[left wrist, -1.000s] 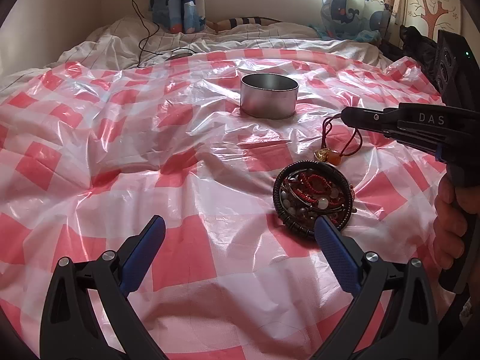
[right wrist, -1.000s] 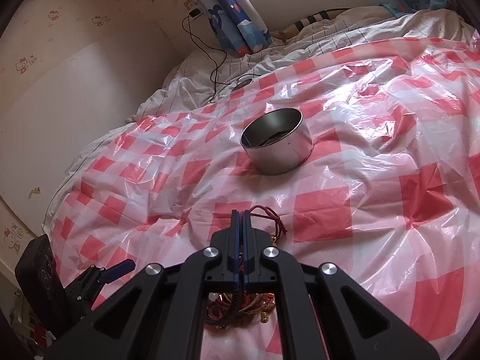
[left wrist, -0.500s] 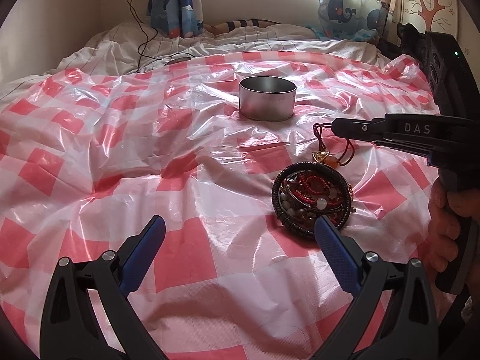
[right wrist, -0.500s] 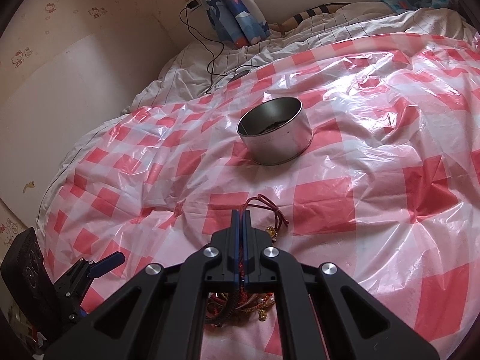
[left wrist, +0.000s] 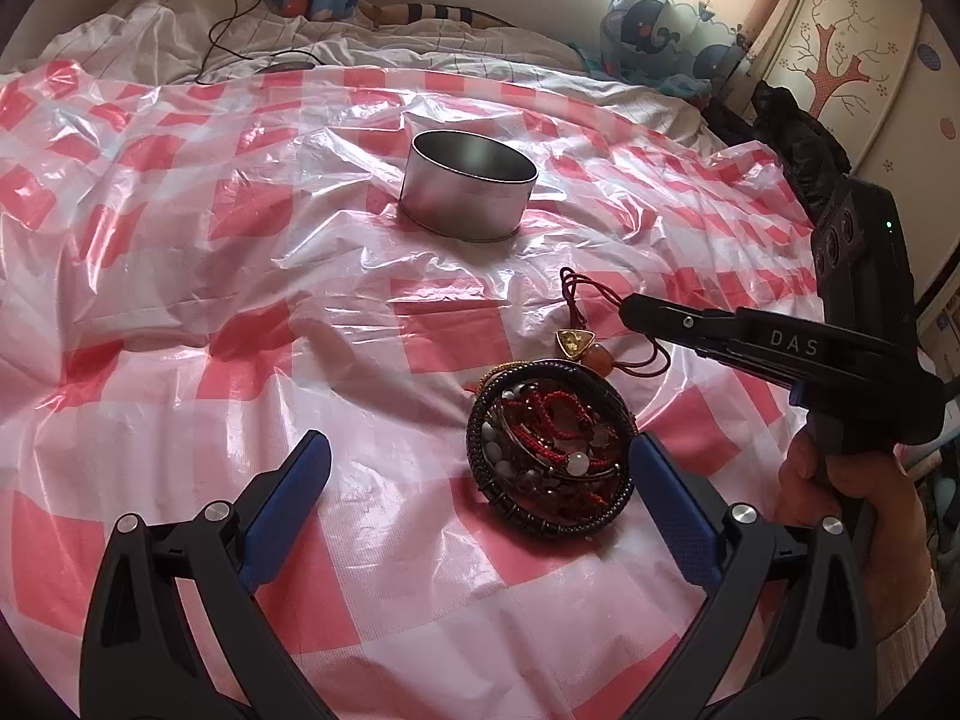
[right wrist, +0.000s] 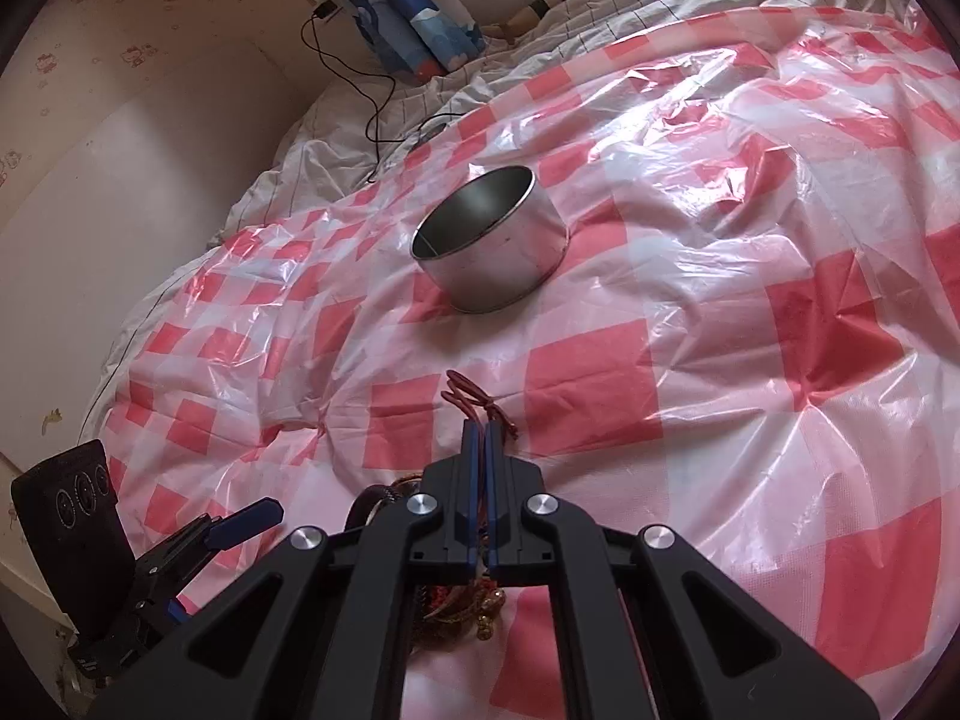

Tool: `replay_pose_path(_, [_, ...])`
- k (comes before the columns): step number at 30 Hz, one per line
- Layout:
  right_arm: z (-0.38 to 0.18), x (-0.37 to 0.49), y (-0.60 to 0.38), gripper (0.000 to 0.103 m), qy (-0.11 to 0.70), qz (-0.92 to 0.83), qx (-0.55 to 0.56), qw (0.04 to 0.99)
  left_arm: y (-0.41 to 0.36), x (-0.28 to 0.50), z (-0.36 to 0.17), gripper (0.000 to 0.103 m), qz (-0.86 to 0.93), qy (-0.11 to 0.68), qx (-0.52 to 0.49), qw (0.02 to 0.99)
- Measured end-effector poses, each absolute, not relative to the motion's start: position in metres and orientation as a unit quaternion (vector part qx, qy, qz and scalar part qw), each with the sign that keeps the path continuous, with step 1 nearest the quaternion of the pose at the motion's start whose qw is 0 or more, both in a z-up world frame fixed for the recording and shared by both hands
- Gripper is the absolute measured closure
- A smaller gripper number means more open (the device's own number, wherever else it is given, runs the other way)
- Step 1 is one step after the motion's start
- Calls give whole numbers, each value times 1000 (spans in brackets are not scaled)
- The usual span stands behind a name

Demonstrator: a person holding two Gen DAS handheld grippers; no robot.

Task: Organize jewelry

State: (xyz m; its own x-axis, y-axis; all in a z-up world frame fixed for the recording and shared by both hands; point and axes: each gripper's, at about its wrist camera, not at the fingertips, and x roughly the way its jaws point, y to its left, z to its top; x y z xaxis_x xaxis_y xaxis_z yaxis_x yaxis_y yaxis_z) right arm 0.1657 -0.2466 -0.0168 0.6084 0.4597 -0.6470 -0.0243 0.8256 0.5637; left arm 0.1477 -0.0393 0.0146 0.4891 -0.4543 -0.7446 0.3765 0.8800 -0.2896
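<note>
Nearest to me, the left claw (left wrist: 474, 468) is hanging with its blue fingers (left wrist: 288, 495) spread wide and nothing between them, angling down toward the bed and straddling the near side of the pile of bracelets (left wrist: 549, 450). That pile is lying on the red-checked plastic sheet (left wrist: 240, 312): beaded rings and red cord nested in a loose coil. I'd judge it light but floppy and prone to tangling, the beads hard and slick, so a pinch across the stiff outer ring looks safer than grabbing the loose strands inside.

Just beyond it, the right claw (right wrist: 480, 438) is reaching in from the right side, a hand (left wrist: 840, 486) wrapped round its handle, pointing downward. Its fingers are pressed together on the dark red cord (left wrist: 579, 291) of a necklace whose gold and amber pendant (left wrist: 579, 348) is resting beside the pile. The cord looks thin and limp, so the pendant would likely swing when lifted.

Farther back, well apart, the open metal tin (left wrist: 468, 192) is standing upright on the sheet; from here its inside appears empty.
</note>
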Motion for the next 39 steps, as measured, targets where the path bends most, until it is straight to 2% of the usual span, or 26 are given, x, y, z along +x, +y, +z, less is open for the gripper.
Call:
replay_pose_path(7, [-25, 168, -251, 100, 433, 130, 267, 851, -44, 166, 13, 8, -273, 440, -81, 852])
replay_pose_path(9, [-28, 170, -252, 100, 437, 126, 271, 848, -38, 171, 8, 17, -277, 448, -106, 843])
replay_pose_path(11, [-32, 171, -253, 100, 442, 127, 281, 843, -31, 176, 0, 35, -280, 464, -134, 830])
replay_pose_path(12, [-34, 171, -255, 100, 444, 127, 285, 840, -28, 178, -4, 40, -283, 471, -146, 823])
replay_pose_path(16, [-39, 173, -256, 100, 450, 126, 292, 835, -30, 180, -9, 79, -284, 481, -145, 816])
replay_pose_path(19, [-42, 173, -258, 100, 453, 123, 299, 831, -32, 177, -10, 100, -278, 482, -125, 821])
replay_pose_path(20, [-43, 174, -258, 100, 453, 123, 302, 829, -32, 176, -9, 103, -279, 479, -123, 823])
replay_pose_path(28, [-43, 173, -258, 100, 452, 125, 303, 830, -22, 174, 0, 103, -285, 474, -125, 824])
replay_pose_path(30, [-43, 173, -258, 100, 452, 125, 303, 829, -22, 174, -6, 96, -292, 489, -137, 810])
replay_pose_path(31, [-43, 173, -258, 100, 452, 125, 303, 830, -24, 175, -9, 77, -293, 497, -141, 805])
replay_pose_path(32, [-43, 173, -258, 100, 452, 125, 302, 830, -25, 175, -10, 48, -289, 499, -141, 805])
replay_pose_path(33, [-43, 173, -257, 100, 452, 126, 301, 830, -27, 174, -10, 42, -285, 494, -140, 810])
replay_pose_path(36, [-44, 174, -255, 100, 453, 127, 301, 829, -32, 172, -12, 41, -289, 490, -129, 812])
replay_pose_path(37, [-44, 174, -255, 100, 453, 127, 300, 829, -32, 172, -14, 46, -292, 491, -134, 810])
replay_pose_path(38, [-44, 174, -254, 100, 454, 128, 300, 830, -34, 173, -16, 69, -295, 496, -134, 805])
replay_pose_path(39, [-44, 174, -254, 100, 454, 128, 299, 829, -35, 174, -19, 85, -296, 502, -125, 803])
